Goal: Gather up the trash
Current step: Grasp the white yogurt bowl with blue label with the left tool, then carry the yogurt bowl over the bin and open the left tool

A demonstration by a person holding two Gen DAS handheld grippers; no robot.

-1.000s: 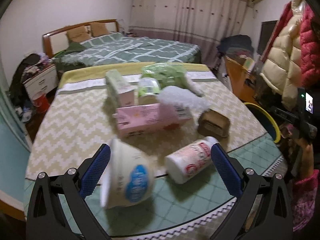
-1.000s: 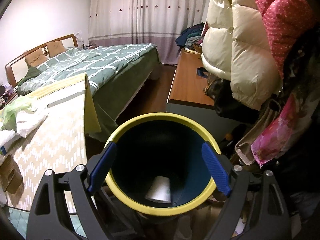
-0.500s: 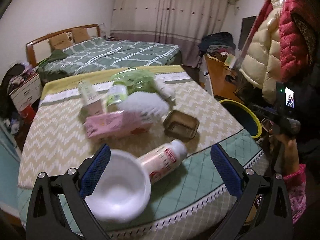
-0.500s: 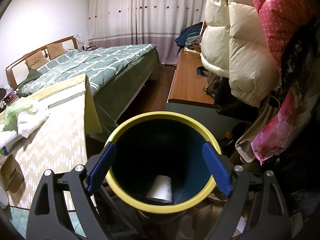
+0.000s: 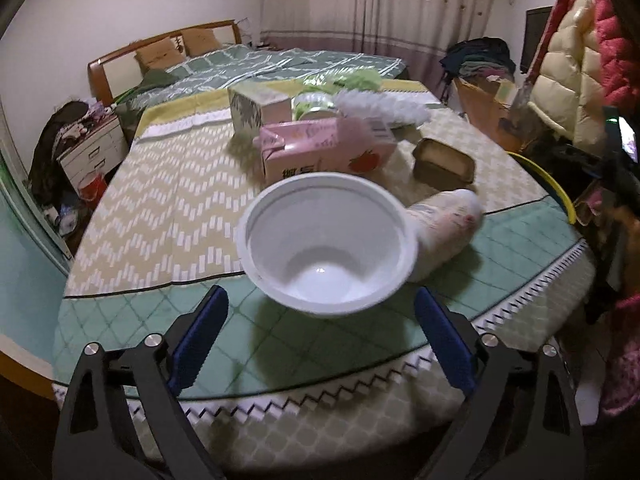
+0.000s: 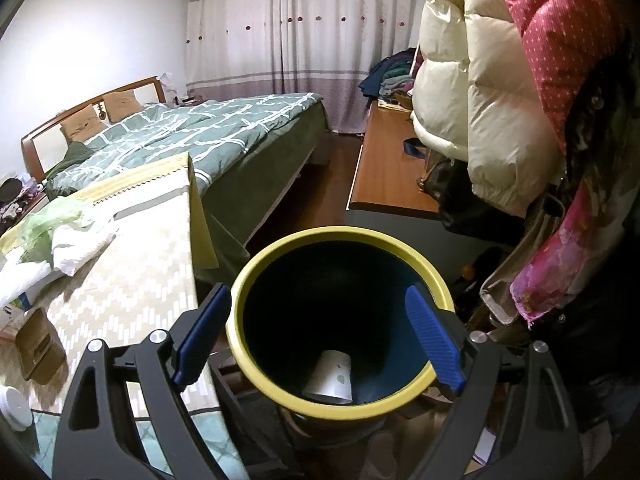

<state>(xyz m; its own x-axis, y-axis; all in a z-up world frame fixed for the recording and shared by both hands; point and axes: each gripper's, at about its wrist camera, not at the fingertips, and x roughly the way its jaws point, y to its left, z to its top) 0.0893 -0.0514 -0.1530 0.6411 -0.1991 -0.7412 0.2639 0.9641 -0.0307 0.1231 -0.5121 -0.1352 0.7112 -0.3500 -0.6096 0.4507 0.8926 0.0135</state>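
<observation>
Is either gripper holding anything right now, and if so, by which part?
Nothing is held. The left gripper is open before the white plastic bowl; the right gripper is open above the yellow-rimmed bin.

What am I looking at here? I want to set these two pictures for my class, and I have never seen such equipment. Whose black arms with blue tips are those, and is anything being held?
No robot: a person holds a two-finger gripper in each hand, each carrying a forward-looking fisheye camera. One picture looks along the left gripper, the other along the right gripper. The blue pieces are finger pads.

The left view shows a table with rubbish: a white bowl, a white bottle on its side, a pink carton and a small brown tray. Its jaws have just been closing somewhat, with the bowl just beyond the pads, not gripped.

The right gripper stands open, empty, over a yellow-rimmed bin with a paper cup inside.
</observation>
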